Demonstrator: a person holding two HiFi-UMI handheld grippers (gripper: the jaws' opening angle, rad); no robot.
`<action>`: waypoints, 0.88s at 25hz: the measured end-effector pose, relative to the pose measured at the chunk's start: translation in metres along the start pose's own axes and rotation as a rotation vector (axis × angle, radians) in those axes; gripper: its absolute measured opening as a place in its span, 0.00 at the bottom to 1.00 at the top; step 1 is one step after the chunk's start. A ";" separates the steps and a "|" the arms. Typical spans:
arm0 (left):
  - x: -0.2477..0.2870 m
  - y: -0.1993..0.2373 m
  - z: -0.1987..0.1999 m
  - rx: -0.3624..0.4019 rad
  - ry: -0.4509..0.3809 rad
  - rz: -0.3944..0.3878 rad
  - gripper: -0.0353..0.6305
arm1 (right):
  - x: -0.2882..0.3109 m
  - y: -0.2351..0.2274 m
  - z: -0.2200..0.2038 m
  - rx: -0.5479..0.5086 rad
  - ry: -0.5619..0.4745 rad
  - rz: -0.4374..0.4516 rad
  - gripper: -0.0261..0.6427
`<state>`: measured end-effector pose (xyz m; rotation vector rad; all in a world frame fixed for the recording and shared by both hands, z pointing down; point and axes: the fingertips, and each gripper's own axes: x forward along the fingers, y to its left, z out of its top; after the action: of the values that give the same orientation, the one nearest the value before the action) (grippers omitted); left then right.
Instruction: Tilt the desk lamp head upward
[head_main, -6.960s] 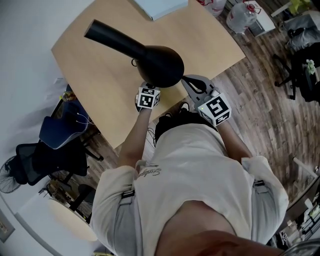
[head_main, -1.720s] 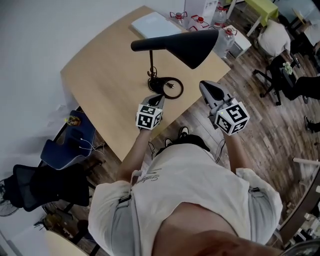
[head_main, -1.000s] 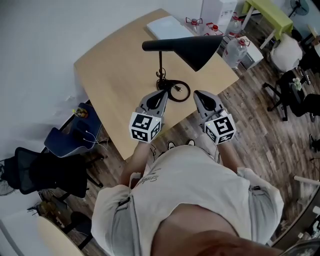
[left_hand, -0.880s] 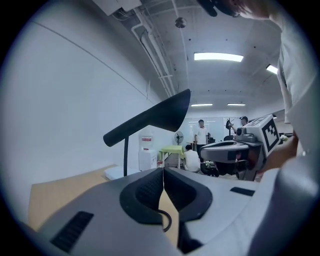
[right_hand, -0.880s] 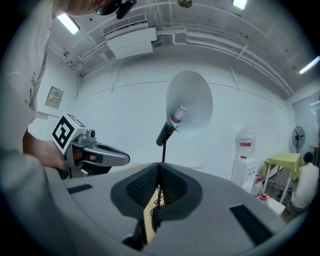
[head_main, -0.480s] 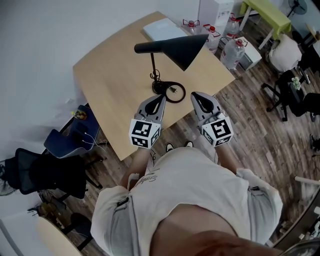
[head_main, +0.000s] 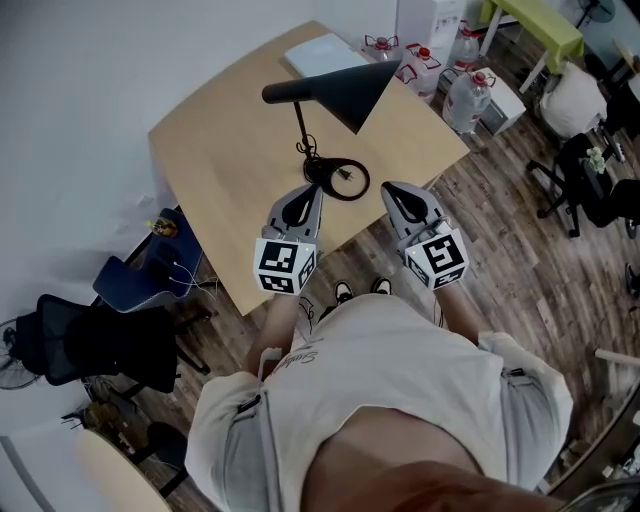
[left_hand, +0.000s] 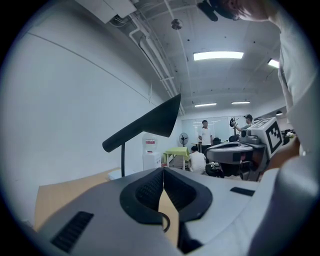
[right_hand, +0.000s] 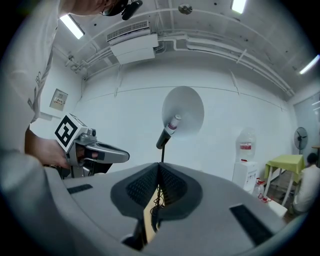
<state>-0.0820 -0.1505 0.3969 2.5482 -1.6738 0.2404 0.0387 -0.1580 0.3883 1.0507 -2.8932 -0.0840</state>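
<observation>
In the left gripper view, the left tool's (left_hand: 163, 175) own body hides the lamp's (left_hand: 145, 125) base and lower stem. In the right gripper view, the cord (right_hand: 156, 201) shows only as a sliver below the right tool's (right_hand: 159, 172) touching tips. In the head view, the lamp head covers part of a pale flat thing (head_main: 318, 55) at the table's (head_main: 220, 150) far end, and what it is cannot be told. The far people (left_hand: 204, 136) are too small to make out.

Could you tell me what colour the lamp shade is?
Black; the lamp shade shows best in head view.
</observation>
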 end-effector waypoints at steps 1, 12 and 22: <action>0.000 -0.001 0.001 0.000 -0.001 0.002 0.08 | -0.001 0.000 0.000 0.000 -0.001 0.004 0.03; 0.001 0.000 0.004 -0.002 0.000 -0.013 0.08 | 0.001 -0.002 0.006 0.011 -0.020 0.001 0.03; 0.010 0.009 0.007 -0.016 -0.022 -0.012 0.08 | 0.007 -0.008 0.003 0.019 -0.007 0.008 0.03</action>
<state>-0.0858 -0.1647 0.3918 2.5574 -1.6607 0.1981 0.0381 -0.1681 0.3854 1.0441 -2.9094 -0.0605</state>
